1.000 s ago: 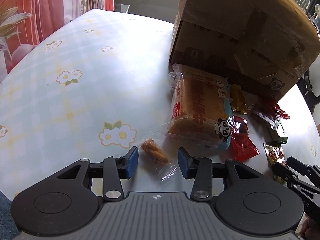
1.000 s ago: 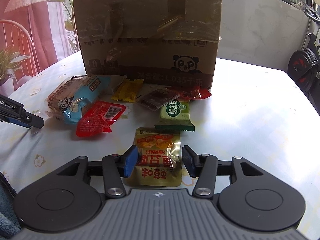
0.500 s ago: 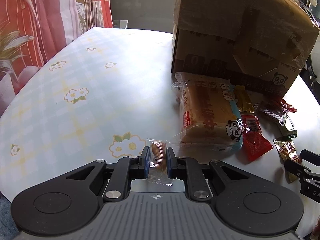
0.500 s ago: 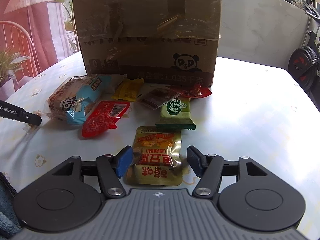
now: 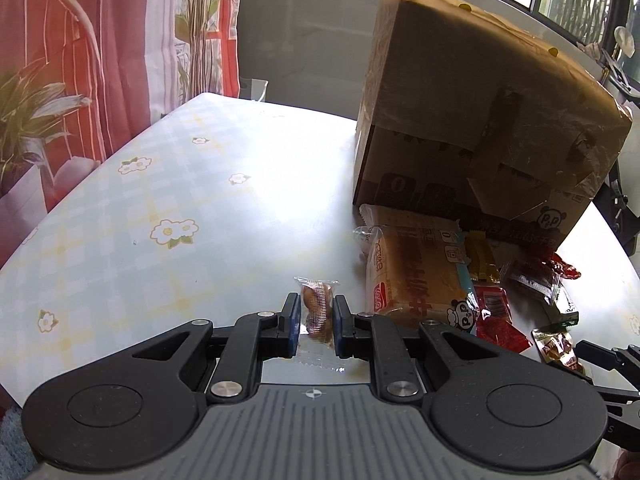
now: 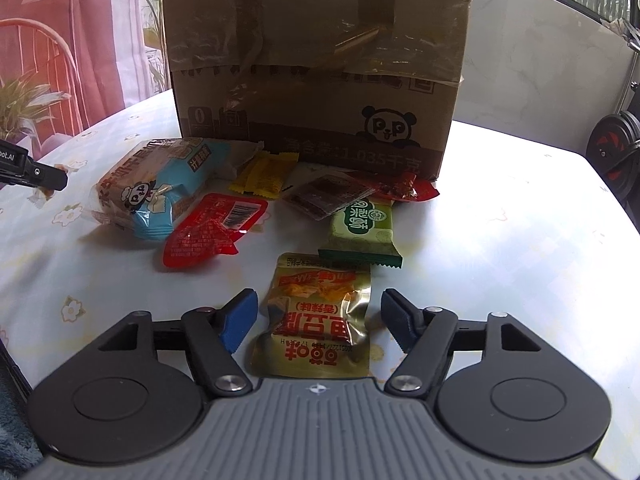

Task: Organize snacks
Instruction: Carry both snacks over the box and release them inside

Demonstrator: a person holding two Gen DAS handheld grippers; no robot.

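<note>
The left gripper (image 5: 316,322) is clenched on a small clear-wrapped biscuit (image 5: 317,311), which stands upright between its blue pads with the wrapper's top end poking out ahead of the fingertips. Ahead and to the right of those fingers a bread pack (image 5: 416,276) lies flat against the foot of a taped cardboard box (image 5: 472,120) with a panda printed on its side. The right gripper (image 6: 316,322) has its jaws closing, and a gold foil packet (image 6: 316,316) lies flat on the table between them, with a gap showing on each side, so the pads are not yet pressing on it. Just beyond the right fingertips is a green packet (image 6: 362,226), further on a dark clear sachet (image 6: 326,196) and a red crinkled wrapper (image 6: 400,188) close to the box; ahead and to the left of the fingers lie a red pouch (image 6: 210,230) and two yellow sachets (image 6: 266,174). Everything rests on a table (image 5: 168,208) covered in a glossy pale check cloth with small white flowers, bright with glare from the windows. To the left, beyond the table, hangs a red and white curtain (image 5: 120,40) with a potted plant (image 5: 28,120) in front of it; a grey wall (image 6: 532,60) runs behind the box.
</note>
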